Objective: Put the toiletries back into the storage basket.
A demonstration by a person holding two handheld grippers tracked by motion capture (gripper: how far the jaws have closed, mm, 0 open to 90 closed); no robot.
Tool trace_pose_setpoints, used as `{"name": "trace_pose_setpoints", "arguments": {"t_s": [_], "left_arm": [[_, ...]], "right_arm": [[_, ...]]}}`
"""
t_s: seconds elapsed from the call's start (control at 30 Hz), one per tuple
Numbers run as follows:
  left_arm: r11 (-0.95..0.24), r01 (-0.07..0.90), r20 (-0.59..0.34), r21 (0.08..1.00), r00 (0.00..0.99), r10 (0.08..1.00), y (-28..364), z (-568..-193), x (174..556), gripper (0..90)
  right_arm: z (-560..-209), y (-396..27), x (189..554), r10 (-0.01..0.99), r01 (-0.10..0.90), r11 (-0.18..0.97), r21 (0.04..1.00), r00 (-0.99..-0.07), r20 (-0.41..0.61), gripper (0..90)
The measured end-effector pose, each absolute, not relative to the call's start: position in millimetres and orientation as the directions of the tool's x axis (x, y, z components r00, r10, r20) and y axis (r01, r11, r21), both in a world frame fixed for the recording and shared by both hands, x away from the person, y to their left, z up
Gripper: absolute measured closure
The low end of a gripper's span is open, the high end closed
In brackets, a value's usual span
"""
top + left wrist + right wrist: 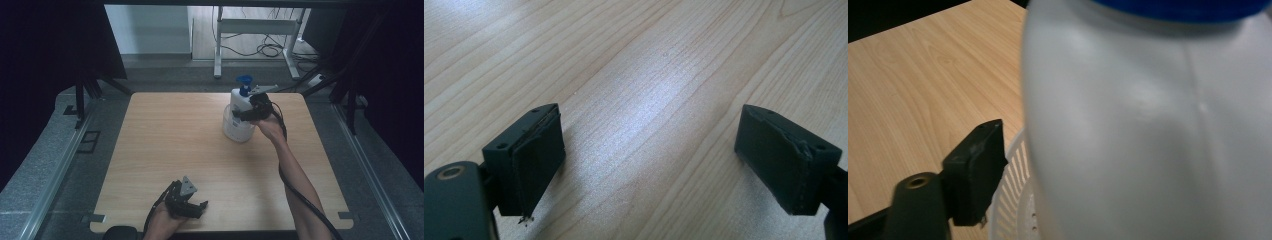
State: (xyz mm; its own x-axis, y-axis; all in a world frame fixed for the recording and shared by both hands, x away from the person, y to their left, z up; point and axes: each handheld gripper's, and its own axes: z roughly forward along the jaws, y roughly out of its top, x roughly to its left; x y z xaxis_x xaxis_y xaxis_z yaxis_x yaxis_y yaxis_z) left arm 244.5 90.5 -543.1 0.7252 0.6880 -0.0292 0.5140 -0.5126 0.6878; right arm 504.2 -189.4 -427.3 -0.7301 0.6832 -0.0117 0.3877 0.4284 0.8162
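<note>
Two hand-held grippers are in use over a light wooden counter [165, 135]. The right forearm extends from the lower right edge of the high view diagonally up and leftward, ending at the right gripper [250, 114], which is presented level against the side of a white bottle [239, 117]. The left gripper [192, 202] rests low near the front edge of the counter, held by a hand entering from the bottom, well apart from the bottle.

Bottle position: far right quarter of the counter, standing upright, long axis vertical. Its blue pump top [244, 84] points upward, away from the counter surface. The base sits in a white ribbed holder [1015, 200], seen in the right gripper view beneath the bottle body [1148, 130].

Finger state, right gripper: one black finger [975, 170] stands just beside the bottle wall with a narrow gap showing, so it isn't pressing; the opposite finger is hidden behind the bottle. The fingers are parted around the bottle, not clamped.

Finger state, left gripper: both fingers [536, 160] are spread wide, with bare counter between them.
</note>
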Motion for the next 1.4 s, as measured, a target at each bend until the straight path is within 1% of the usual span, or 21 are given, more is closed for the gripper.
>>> {"name": "trace_pose_setpoints", "arguments": {"t_s": [0.17, 0.47, 0.63, 0.87, 1.4], "left_arm": [[-0.514, 0.514, -0.028, 0.687, 0.726, 0.688, 91, -543, 245, 11.9], [-0.514, 0.513, -0.028, 0.687, 0.726, 0.688, 91, -543, 245, 11.9], [-0.514, 0.513, -0.028, 0.688, 0.726, 0.688, 90, -543, 245, 11.9], [-0.513, 0.513, -0.028, 0.688, 0.725, 0.688, 90, -543, 245, 11.9], [-0.513, 0.514, -0.028, 0.688, 0.725, 0.688, 90, -543, 245, 11.9]], "right_arm": [[-423, -186, 502, 0.679, 0.367, 0.432, 0.823, -0.733, -0.030, 13.0], [-411, -190, 498, 0.697, 0.357, 0.413, 0.838, -0.716, -0.038, 12.2], [-402, -194, 493, 0.700, 0.352, 0.407, 0.843, -0.713, -0.041, 5.8], [-398, -197, 489, 0.704, 0.355, 0.407, 0.842, -0.709, -0.041, 0.4], [-397, -203, 474, 0.703, 0.348, 0.421, 0.837, -0.709, -0.059, 0.0]]}}
